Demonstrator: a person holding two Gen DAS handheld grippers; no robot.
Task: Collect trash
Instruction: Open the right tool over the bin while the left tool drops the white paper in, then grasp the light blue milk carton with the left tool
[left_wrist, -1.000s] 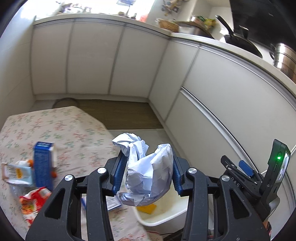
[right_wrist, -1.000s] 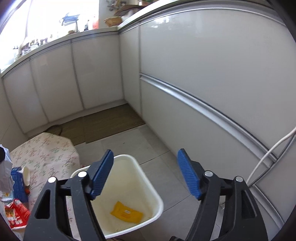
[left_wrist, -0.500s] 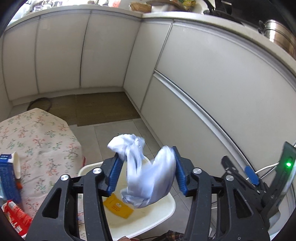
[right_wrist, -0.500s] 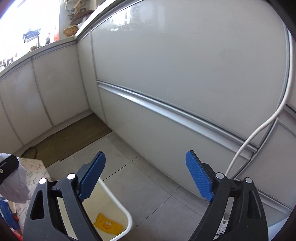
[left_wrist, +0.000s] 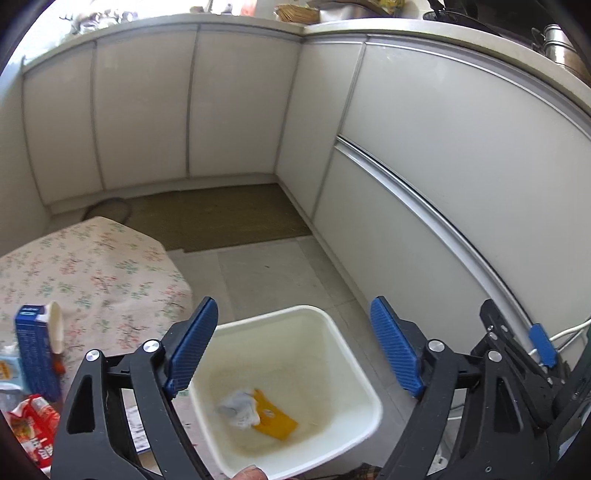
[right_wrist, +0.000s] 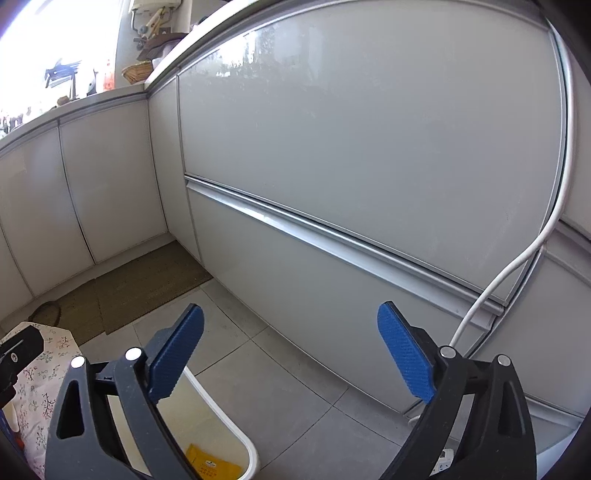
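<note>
Left gripper (left_wrist: 291, 347), jaws just opened wide and empty, above the white bin (left_wrist: 364, 384); crumpled paper (left_wrist: 238, 408), somewhat blurred, lies inside beside a yellow packet (left_wrist: 275, 421). Right gripper (right_wrist: 290, 356) also spread wide, empty.

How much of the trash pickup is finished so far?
Done: crumpled paper and a yellow packet lie in the white bin. In hand: nothing; both tongs' jaws have just been opening, empty. Left: blue carton and red wrapper on the floral cloth.
</note>
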